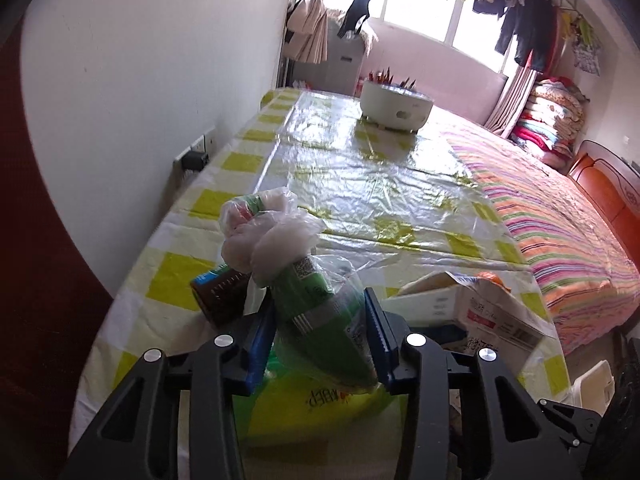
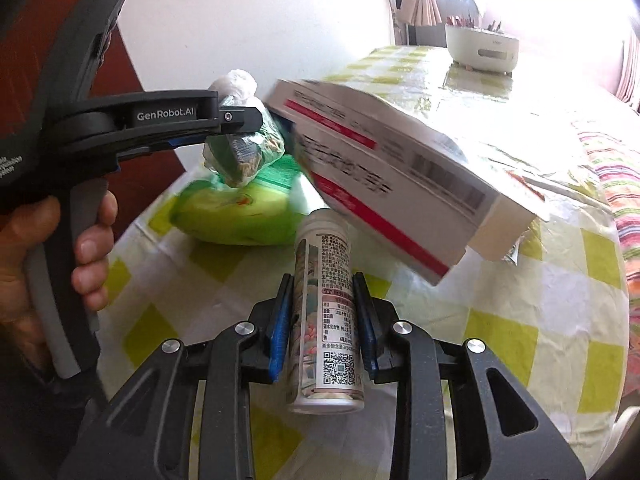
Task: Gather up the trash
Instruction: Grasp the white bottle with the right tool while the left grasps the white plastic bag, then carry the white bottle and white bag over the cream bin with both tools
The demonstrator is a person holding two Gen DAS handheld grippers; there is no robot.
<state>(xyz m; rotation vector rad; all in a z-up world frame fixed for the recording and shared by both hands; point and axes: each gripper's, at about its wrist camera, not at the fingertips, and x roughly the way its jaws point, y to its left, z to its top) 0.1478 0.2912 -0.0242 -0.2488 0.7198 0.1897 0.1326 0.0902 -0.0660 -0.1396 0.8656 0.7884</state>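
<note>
Both tongs loaded. Left tongs (image 1: 320,340) clamp the knotted bagged green wrapper (image 1: 316,292), lifted above the green pack (image 2: 236,216) on the tabletop (image 2: 520,320). Right tongs (image 2: 324,320) pinch a white bottle (image 2: 328,312) mid-body, under the tilted carton (image 2: 392,176); likely for carrying off.

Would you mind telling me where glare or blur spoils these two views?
Left wrist view: the window is blown out and the plastic table cover glares. Right wrist view: the upper right is washed out white, the white box is motion-blurred with unreadable print, while the bottle in the right gripper stays sharp.
</note>
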